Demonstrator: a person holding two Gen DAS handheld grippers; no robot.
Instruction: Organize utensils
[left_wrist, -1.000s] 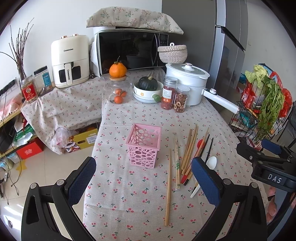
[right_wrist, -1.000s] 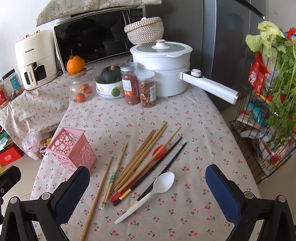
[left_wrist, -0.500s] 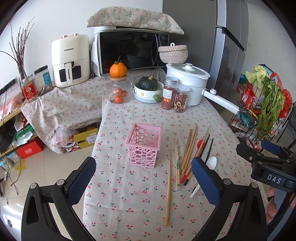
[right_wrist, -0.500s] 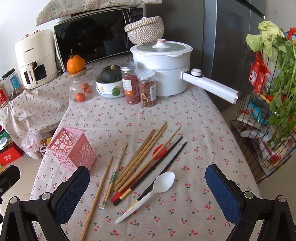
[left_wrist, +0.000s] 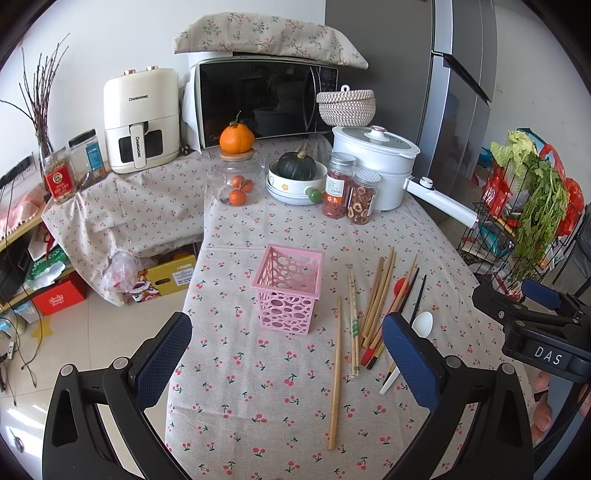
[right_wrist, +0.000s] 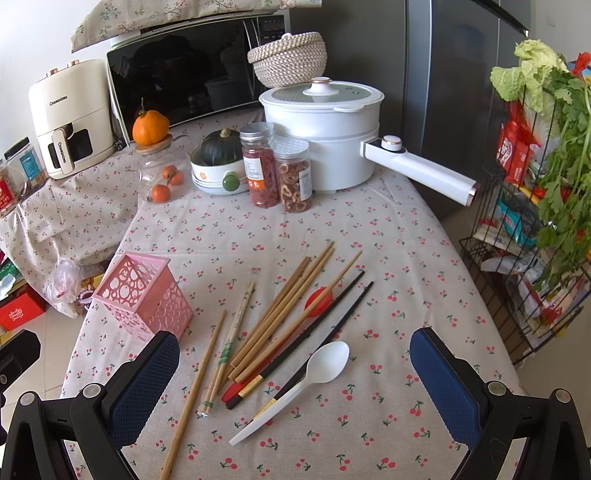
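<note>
The table (right_wrist: 406, 236) holds a pink basket (left_wrist: 288, 288) near its left edge. Sticks (right_wrist: 284, 314) lie beside it. A red spoon (right_wrist: 317, 297) hides under them; a white spoon (right_wrist: 314, 376) lies close. Left gripper (left_wrist: 286, 363) and right gripper (right_wrist: 295, 373) hang wide apart, holding nothing.

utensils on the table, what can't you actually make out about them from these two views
- Red spoon: right wrist view, its handle runs under the wooden chopsticks; full shape hidden.
- White spoon: left wrist view, the left gripper's finger pad covers its middle.
- Pink basket: both views, its bottom inside is not visible.
- Chopstick count: overlapping sticks, cannot tell.
</note>
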